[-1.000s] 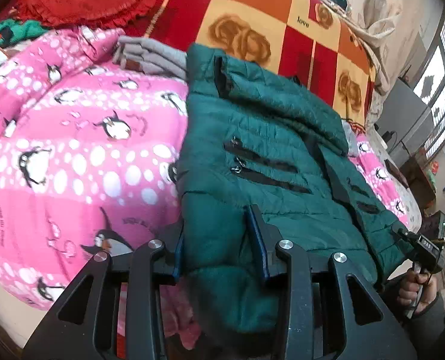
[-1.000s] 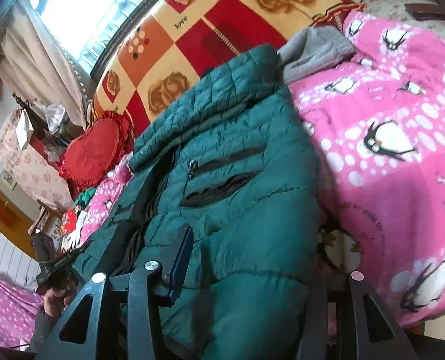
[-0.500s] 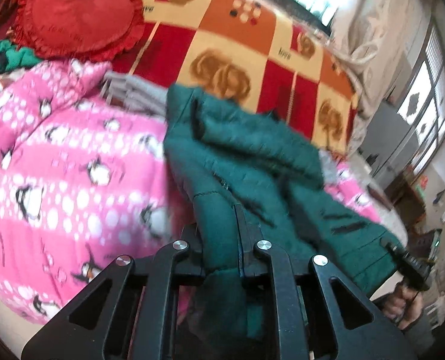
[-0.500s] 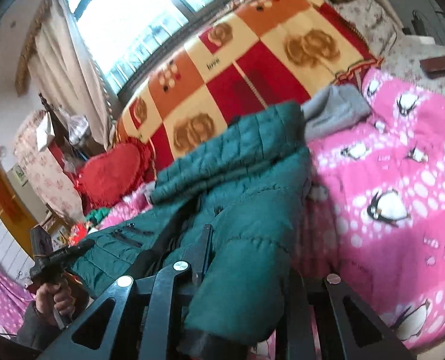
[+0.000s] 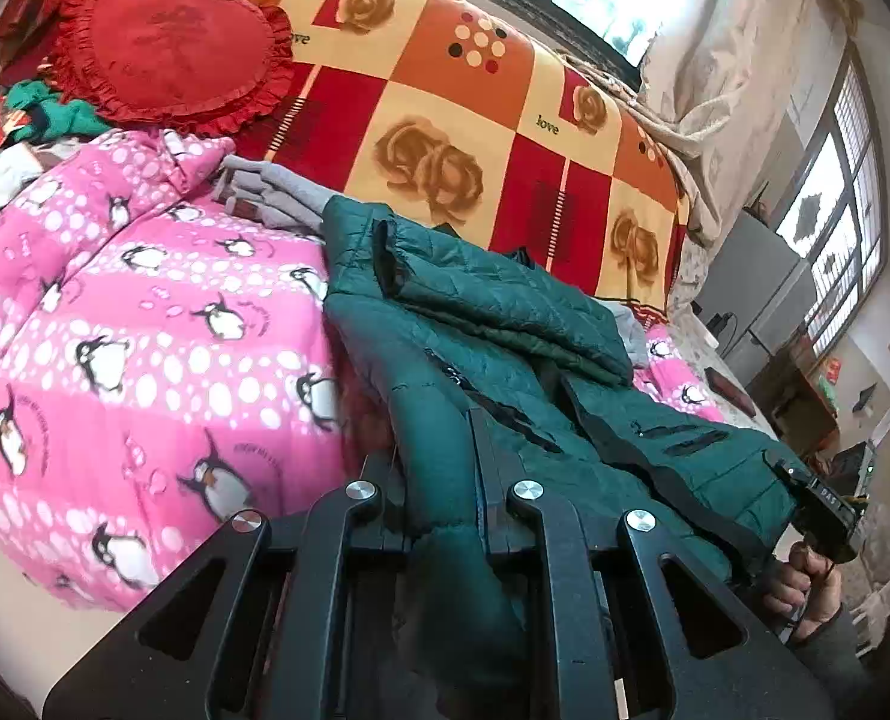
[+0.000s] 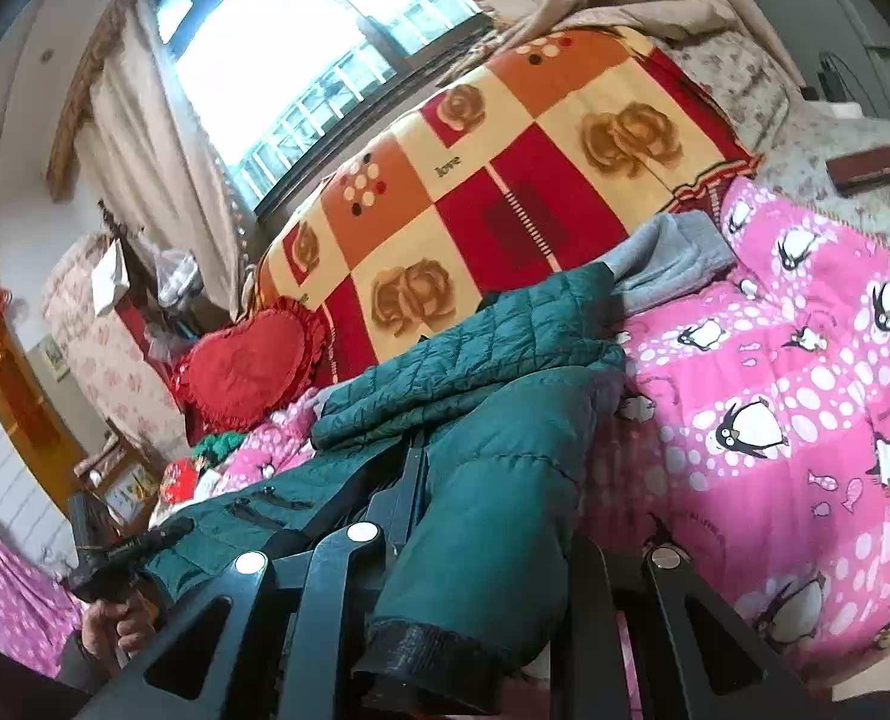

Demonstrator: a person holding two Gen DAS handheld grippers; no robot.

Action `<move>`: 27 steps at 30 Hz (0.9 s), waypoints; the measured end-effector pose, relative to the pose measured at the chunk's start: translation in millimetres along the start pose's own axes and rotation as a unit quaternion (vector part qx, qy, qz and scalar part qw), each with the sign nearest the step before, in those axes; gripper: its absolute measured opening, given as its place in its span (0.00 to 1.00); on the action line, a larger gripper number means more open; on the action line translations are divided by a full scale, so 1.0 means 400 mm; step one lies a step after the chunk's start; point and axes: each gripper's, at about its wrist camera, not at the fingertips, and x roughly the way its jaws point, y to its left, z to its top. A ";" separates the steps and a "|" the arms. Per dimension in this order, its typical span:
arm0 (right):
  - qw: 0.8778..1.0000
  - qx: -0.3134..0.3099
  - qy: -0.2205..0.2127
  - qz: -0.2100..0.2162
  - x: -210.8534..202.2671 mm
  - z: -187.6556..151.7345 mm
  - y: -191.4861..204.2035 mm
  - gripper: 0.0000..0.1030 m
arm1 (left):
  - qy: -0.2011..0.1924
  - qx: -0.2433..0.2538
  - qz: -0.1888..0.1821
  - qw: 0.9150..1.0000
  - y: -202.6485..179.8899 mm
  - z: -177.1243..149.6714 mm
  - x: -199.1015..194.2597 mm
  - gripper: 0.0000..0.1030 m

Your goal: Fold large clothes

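Jacket (image 5: 505, 324) hem was clamped in left tongs (image 5: 445, 480) and right tongs (image 6: 493, 510), both closed, above bed (image 5: 114, 330).

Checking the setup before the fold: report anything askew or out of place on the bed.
Nothing damaged or spilled. The green jacket lies slightly crooked across the pink penguin quilt, its collar end overlapping the folded grey garment.

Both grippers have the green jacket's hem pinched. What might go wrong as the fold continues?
The left gripper and right gripper each pinch only a small bunch of the puffy green jacket, so it may slip free. The jacket's collar end lies against the folded grey garment and could drag it along.
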 end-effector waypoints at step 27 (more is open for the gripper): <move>0.991 -0.077 0.031 -0.104 -0.028 -0.063 0.069 0.17 | 0.033 0.063 0.180 0.981 -0.095 -0.060 -0.003 0.12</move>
